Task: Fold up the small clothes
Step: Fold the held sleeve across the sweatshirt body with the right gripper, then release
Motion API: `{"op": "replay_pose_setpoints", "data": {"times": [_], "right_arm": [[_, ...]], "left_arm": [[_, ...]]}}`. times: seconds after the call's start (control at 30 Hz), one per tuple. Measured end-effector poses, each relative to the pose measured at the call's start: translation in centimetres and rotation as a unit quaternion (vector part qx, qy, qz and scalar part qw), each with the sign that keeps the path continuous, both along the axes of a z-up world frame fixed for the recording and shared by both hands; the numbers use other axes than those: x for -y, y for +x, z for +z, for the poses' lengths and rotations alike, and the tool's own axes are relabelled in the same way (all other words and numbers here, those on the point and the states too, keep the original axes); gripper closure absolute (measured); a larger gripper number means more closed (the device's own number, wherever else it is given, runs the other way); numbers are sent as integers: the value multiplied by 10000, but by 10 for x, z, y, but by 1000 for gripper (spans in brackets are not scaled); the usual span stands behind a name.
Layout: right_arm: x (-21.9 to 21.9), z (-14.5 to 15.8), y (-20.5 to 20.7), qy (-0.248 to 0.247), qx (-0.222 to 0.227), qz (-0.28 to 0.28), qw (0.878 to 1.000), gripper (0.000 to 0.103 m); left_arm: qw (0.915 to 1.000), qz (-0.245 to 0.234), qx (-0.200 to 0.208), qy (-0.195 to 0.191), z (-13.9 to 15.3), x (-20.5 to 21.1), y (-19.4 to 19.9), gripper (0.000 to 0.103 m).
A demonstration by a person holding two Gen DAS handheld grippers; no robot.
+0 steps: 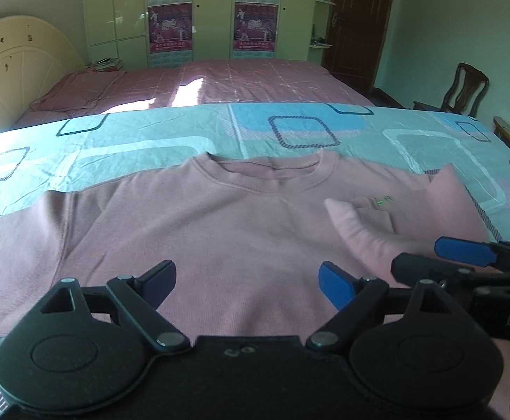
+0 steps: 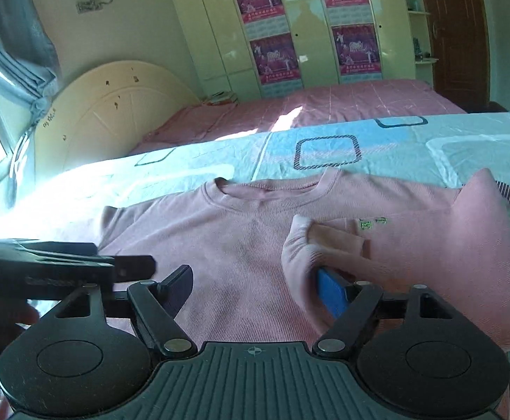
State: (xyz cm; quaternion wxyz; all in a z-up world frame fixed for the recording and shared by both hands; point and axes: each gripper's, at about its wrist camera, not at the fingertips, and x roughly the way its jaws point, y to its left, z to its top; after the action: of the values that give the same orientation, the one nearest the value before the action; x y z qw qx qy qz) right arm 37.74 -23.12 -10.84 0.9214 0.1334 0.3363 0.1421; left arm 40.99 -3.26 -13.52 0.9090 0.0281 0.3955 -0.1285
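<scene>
While the pink knit sweatshirt (image 1: 219, 231) lies flat across the bed's near edge, its outstretched sleeve (image 1: 13, 241) runs leftward from my left gripper (image 1: 247, 280), the nearer one; both it and my right gripper (image 2: 255, 290) stand wide, empty.

A light-blue bedsheet with square outlines (image 1: 290, 129) covers the near surface. Behind it lies a pink checked bed (image 1: 219, 84) with a cream arched headboard (image 1: 16, 59). Pale-green wardrobe doors (image 2: 297, 28) carry purple posters (image 2: 272, 59). A dark wooden chair (image 1: 465, 87) stands beside a brown door (image 1: 360, 17).
</scene>
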Motion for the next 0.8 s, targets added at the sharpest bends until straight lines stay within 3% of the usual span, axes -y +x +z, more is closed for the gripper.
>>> {"op": "replay_pose_setpoints", "data": {"times": [0.13,0.23,0.33,0.4,0.6,0.63,0.67,0.8], "right_arm": [[47,8,-22,-419,-101,-724,9964,27],[80,-1,-38,-695,-334,-1226,9895,27],[102,-13,-51,-733,-569,-1464,9849,27],[109,-18,-58,-753,-647,-1500,9837,27],[118,-29,-64,-891,-752,-1581,9805,27],[119,-31,-63,-909,-761,-1608,9798,27],[120,-33,-60,-929,-783,-1635,9790,27],[121,-39,-49,-974,-771,-1692,9777,27]], "left_arm": [[9973,-724,60,64,-7,41,-10,15],[9944,-1012,112,268,-21,72,-15,15],[9908,-1077,179,802,-43,96,-16,22],[9885,-1201,133,912,-53,102,-15,29],[9928,-751,402,840,-59,103,4,48],[9937,-725,426,742,-59,100,8,66],[9951,-724,414,530,-58,97,13,92],[9976,-397,528,-201,-40,78,23,92]]}}
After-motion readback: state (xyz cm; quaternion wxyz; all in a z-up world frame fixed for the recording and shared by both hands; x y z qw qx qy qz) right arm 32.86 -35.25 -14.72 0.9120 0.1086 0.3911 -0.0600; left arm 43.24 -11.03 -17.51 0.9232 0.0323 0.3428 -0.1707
